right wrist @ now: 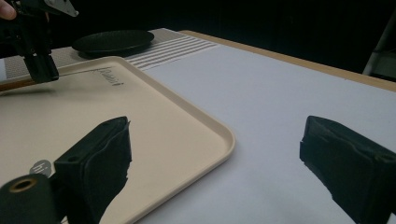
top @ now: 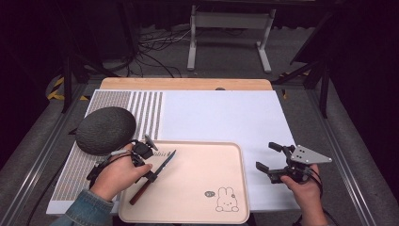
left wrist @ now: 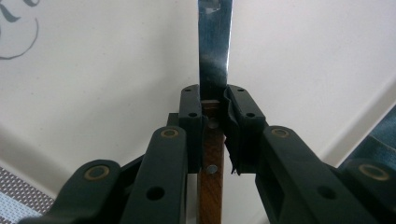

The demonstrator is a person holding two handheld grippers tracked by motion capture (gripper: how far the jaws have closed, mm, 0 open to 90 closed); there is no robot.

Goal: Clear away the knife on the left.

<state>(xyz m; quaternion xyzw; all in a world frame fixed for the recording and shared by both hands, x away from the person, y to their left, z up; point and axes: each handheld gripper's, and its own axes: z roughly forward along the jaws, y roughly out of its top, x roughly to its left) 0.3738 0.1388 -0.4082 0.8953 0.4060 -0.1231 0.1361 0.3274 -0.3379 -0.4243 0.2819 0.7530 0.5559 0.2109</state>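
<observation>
Left gripper view has the left gripper (left wrist: 214, 116) pinching a knife (left wrist: 214, 60) right where the wooden handle meets the blade, jaws pressed on both sides, blade running straight ahead along the gripper's own axis. High view: knife (top: 157, 172) sits over the left part of the beige tray (top: 197, 216), long axis slanted, tip toward the far right, handle end toward the near left corner; can't tell if it touches the tray. Right gripper (top: 275, 160) is spread wide, empty, over the white tabletop (top: 221, 117) just right of the tray, well apart from the knife. Left hand (top: 117, 175) is plainly nearer. Dark round mat (top: 105, 130) lies beyond the left gripper.
</observation>
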